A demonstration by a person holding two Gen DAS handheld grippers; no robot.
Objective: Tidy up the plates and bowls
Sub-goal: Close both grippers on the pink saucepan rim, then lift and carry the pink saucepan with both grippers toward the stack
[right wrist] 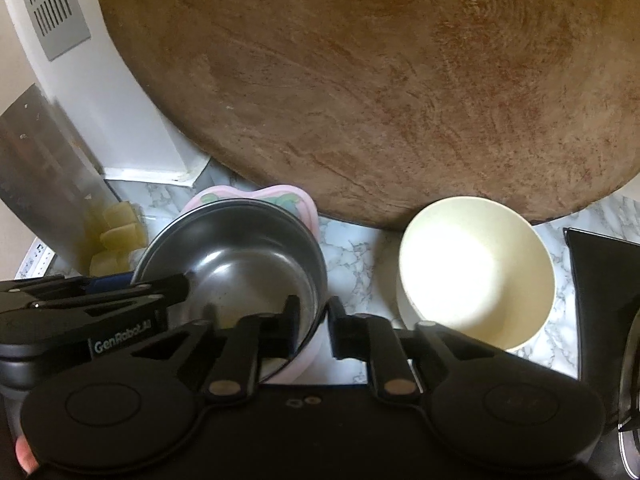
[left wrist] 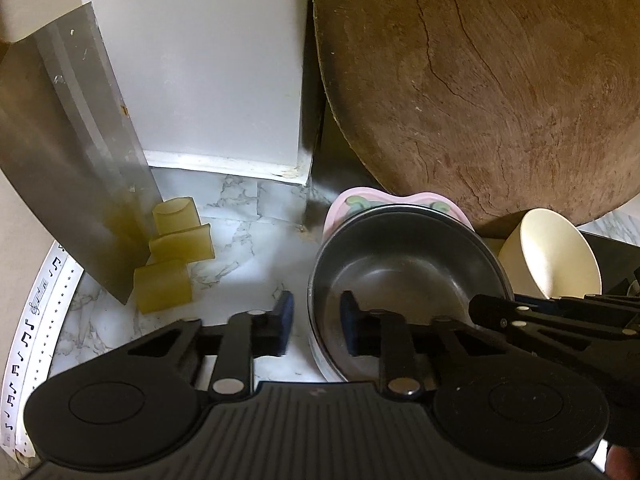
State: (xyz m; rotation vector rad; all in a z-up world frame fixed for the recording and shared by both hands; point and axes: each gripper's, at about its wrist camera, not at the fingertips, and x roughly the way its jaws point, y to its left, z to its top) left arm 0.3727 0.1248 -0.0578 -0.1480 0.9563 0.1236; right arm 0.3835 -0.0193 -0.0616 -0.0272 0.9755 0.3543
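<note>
A: Start with the left wrist view. What do the left tongs (left wrist: 316, 326) have?

B: They straddle the near-left rim of the steel bowl (left wrist: 404, 276), one pad outside and one inside, clamped onto the rim. The steel bowl sits nested on a pink plate (left wrist: 340, 206) with a green pattern, on the marble bench (left wrist: 248, 248).

A: And around it?

B: A big round wooden board (left wrist: 480, 88) leans upright behind, at the back of the bench. A cream bowl (left wrist: 556, 256) lies tilted to the right of the steel bowl, its mouth facing this way. On the left, a steel cleaver blade (left wrist: 68, 152) stands against the white wall, with three yellowish blocks (left wrist: 176, 256) at its foot. The right tongs (left wrist: 492, 310) come in from the right, reaching the steel bowl's right rim.

A: Now the right wrist view.

B: The right tongs (right wrist: 314, 324) are closed on the steel bowl's (right wrist: 236, 256) right rim, one pad inside the bowl, one outside. The pink plate (right wrist: 304, 200) shows behind and under the bowl. The left tongs (right wrist: 176, 284) reach in from the left edge at the opposite rim.

A: The cream bowl?

B: The cream bowl (right wrist: 476, 272) sits just right of the steel one, apart from it, in front of the wooden board (right wrist: 360, 92). A black object (right wrist: 600, 280) stands at the bench's right edge; I cannot tell what it is.
</note>
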